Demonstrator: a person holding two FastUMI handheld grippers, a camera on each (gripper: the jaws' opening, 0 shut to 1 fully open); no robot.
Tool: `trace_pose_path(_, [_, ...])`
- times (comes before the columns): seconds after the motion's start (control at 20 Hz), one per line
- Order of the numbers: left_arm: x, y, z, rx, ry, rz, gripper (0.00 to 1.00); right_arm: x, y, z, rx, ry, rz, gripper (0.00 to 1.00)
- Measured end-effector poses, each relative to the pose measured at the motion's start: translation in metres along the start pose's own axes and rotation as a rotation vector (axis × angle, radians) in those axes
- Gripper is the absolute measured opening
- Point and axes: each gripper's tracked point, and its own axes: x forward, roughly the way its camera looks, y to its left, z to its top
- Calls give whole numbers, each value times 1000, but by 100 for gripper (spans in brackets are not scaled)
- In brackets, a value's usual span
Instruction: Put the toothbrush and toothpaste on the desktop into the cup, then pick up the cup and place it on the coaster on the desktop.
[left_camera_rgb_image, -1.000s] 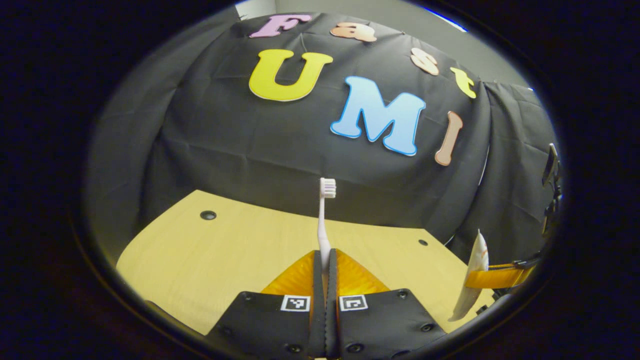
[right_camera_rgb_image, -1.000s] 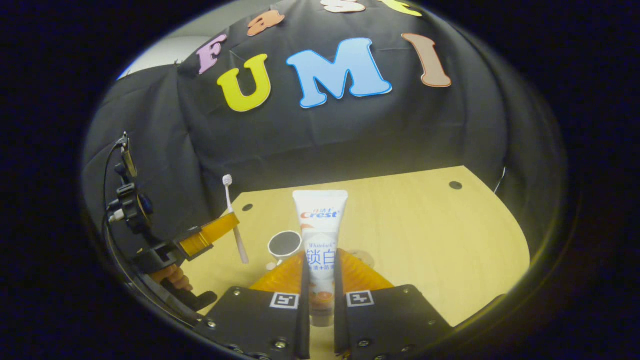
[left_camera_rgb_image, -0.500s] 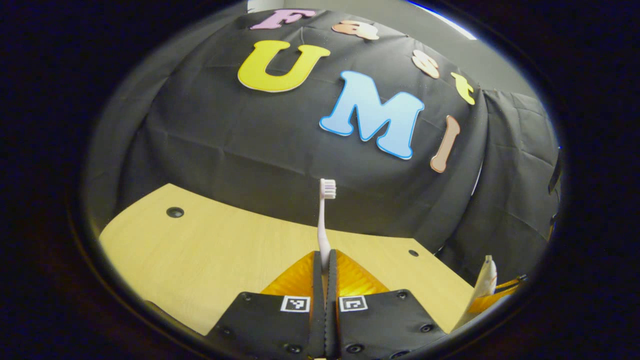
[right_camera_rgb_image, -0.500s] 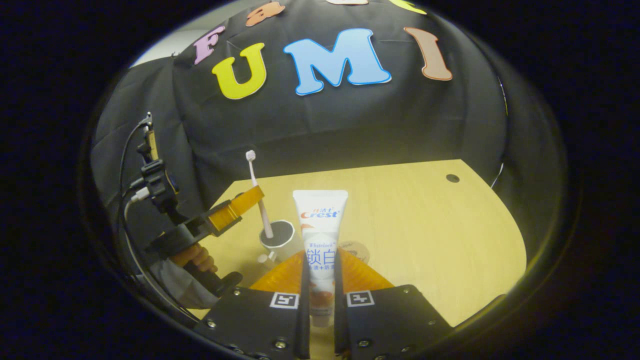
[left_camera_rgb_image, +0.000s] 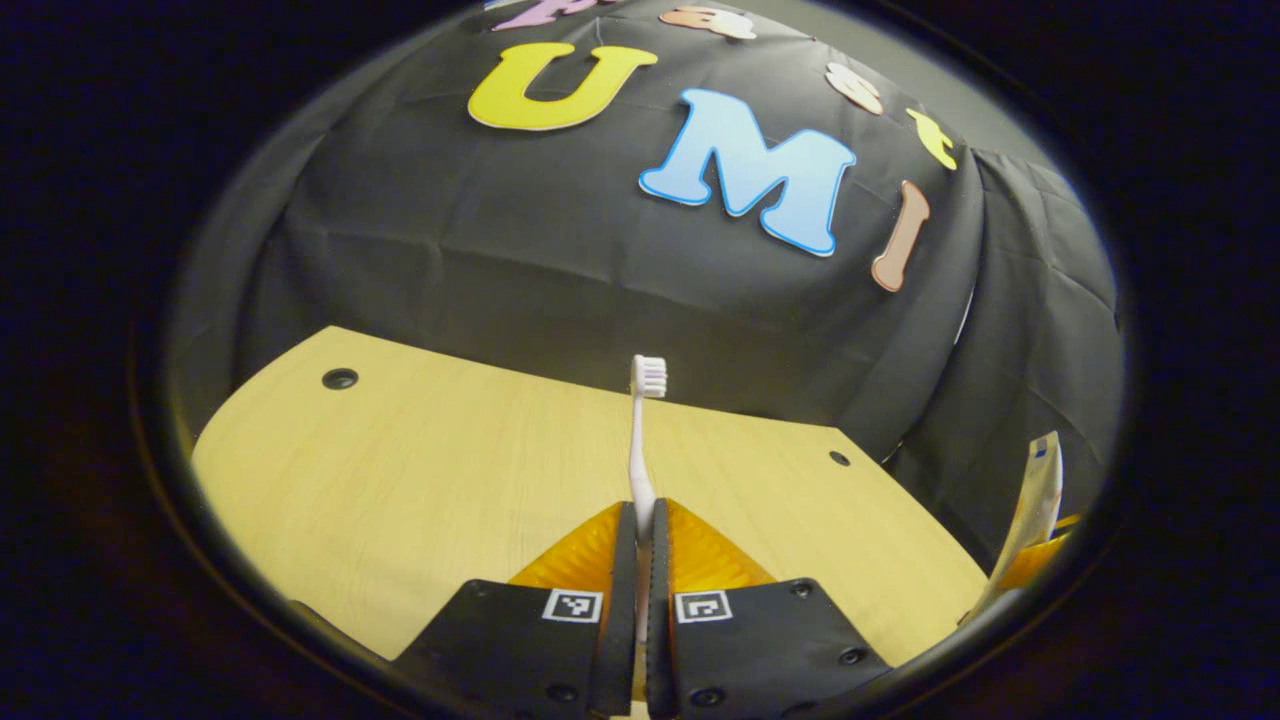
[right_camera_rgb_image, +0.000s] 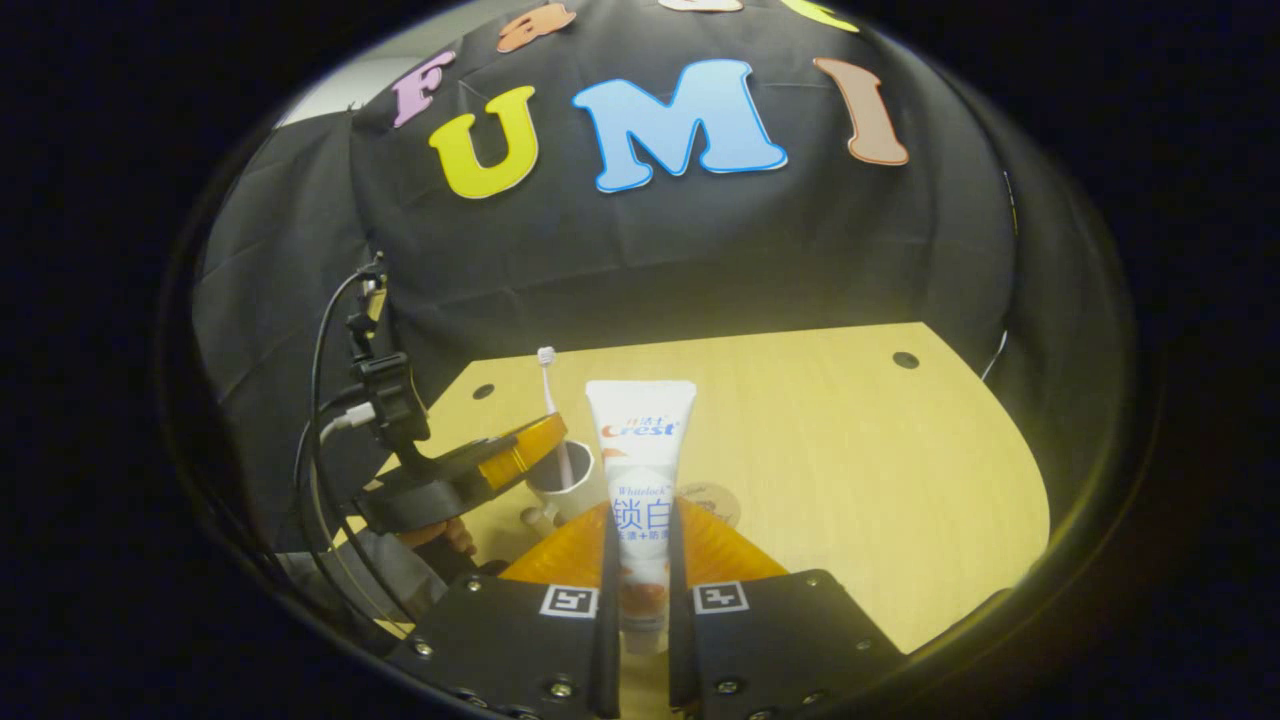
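Observation:
My left gripper is shut on the handle of a pale pink toothbrush, which stands upright with its white bristles at the top. In the right gripper view, the left gripper hangs over a white cup, and the lower end of the toothbrush dips into the cup's mouth. My right gripper is shut on a white toothpaste tube, flat end up. A round brown coaster lies just right of the cup, partly behind the tube. The toothpaste tube also appears at the far right of the left gripper view.
The light wooden desktop has small dark holes near its far corners. The black cloth wall closes the back and sides. A hand holds the left gripper, and cables loop above it.
In the right gripper view, the left gripper has carried the toothbrush rightward and down, from beside the cup to over it, with the handle's end now in the mouth. The right gripper has barely moved.

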Motion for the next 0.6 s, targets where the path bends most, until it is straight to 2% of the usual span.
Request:
trace_pose_path(0.05, [-4,-2,-3,-3,11,-7,15,0,1,0,-4,-3,10,20])
trace_pose_path(0.1, [-6,-2,-4,-1,14,-2,31,0,2,2,-8,-7,21,20])
trace_pose_path(0.2, [-11,2,-3,-1,22,12,30,0,3,3,-21,-14,43,20])
trace_pose_path(0.3, [-19,4,-3,-8,29,34,53,1,5,4,-34,-29,69,20])
trace_pose_path(0.35, [-26,5,-3,-18,28,39,58,2,7,5,-39,-36,80,20])
trace_pose_path(0.4, [-33,7,-1,-28,23,50,75,2,8,5,-42,-41,92,20])
trace_pose_path(0.5, [-47,13,2,-39,12,82,82,3,10,4,-50,-50,117,20])
trace_pose_path(0.6, [-61,18,0,-38,16,113,82,4,11,5,-64,-65,137,20])
